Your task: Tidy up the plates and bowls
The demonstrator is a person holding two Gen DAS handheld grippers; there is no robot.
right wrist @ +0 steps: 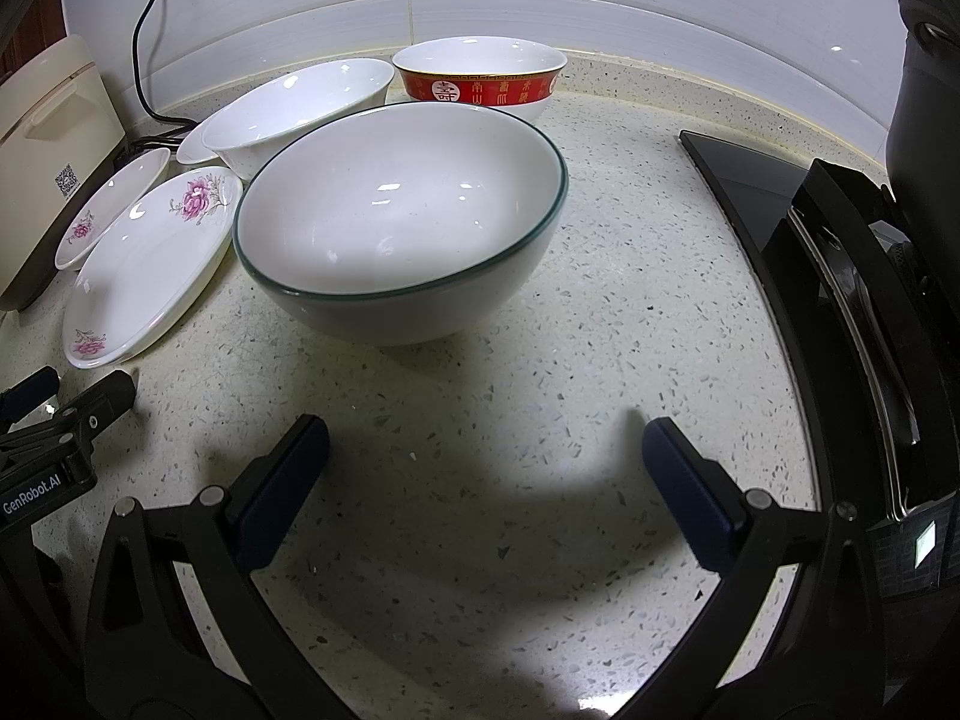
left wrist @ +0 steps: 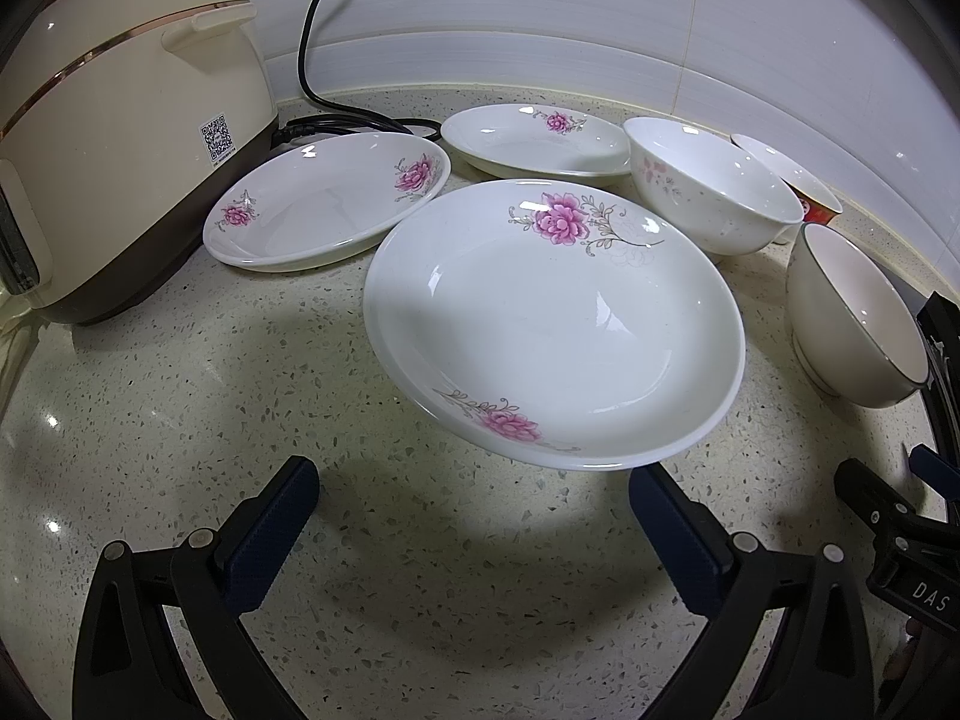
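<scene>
Three white plates with pink flowers lie on the counter: a near one (left wrist: 552, 324), one to its left (left wrist: 324, 201) and one behind (left wrist: 534, 141). My left gripper (left wrist: 474, 510) is open just short of the near plate's rim. A white bowl with a dark green rim (right wrist: 399, 228) stands in front of my open right gripper (right wrist: 486, 456); it also shows in the left wrist view (left wrist: 852, 318). Behind it are a plain white bowl (right wrist: 294, 111) and a red-banded bowl (right wrist: 480, 78). The near plate shows in the right wrist view (right wrist: 150, 264).
A cream rice cooker (left wrist: 114, 132) with a black cord (left wrist: 312, 48) stands at the left by the tiled wall. A black stove top (right wrist: 756, 192) and a black pot (right wrist: 924, 90) lie to the right. The speckled counter (right wrist: 480, 570) runs under both grippers.
</scene>
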